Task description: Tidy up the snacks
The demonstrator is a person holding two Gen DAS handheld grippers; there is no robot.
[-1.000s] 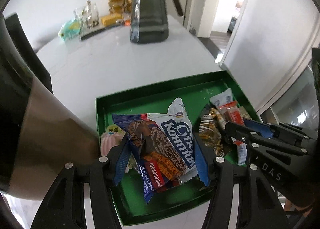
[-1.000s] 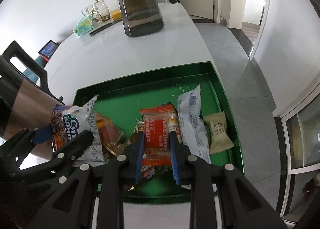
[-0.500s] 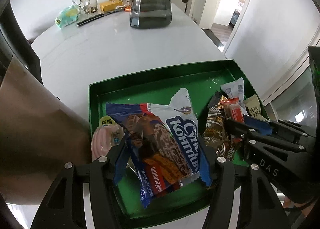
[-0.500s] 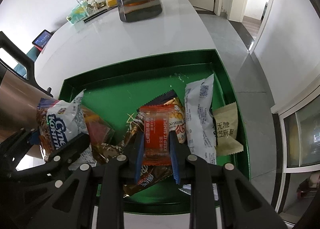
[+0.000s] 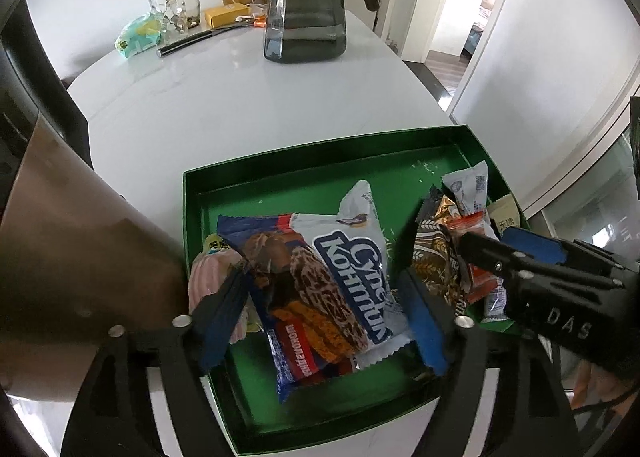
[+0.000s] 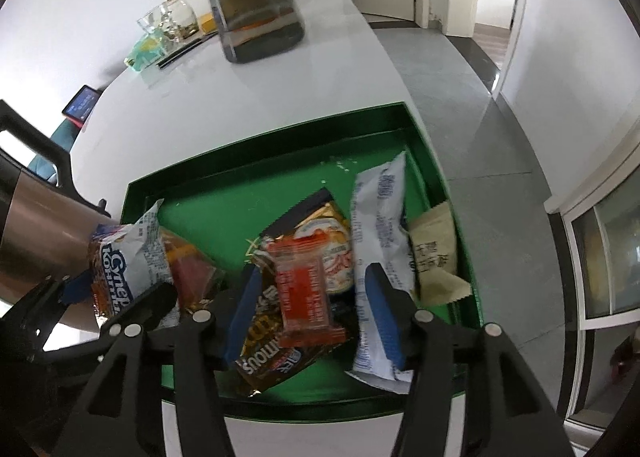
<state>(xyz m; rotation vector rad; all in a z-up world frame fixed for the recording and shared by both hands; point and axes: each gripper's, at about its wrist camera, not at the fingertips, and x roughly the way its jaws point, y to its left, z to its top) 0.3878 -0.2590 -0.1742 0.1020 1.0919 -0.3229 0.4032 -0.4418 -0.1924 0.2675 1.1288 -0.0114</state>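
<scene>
A blue-and-white cookie packet (image 5: 320, 289) lies in the green tray (image 5: 280, 169), toward its left side, between the spread jaws of the left gripper (image 5: 320, 321), which have just been opening; the blue pads stand clear of the wrapper. A pink wrapped sweet (image 5: 208, 277) lies at the packet's left, against the tray wall. Toward the tray's right side, a small orange snack bar (image 6: 306, 293) rests atop a brown wrapper (image 6: 272, 361), between the right gripper (image 6: 312, 317) jaws, which have likewise just been opening and no longer pinch it. A white sachet (image 6: 380, 225) and a beige packet (image 6: 434, 249) lie further right in the tray. Beyond the tray on the white table (image 5: 240, 97) stands a dark pitcher (image 5: 304, 5).
</scene>
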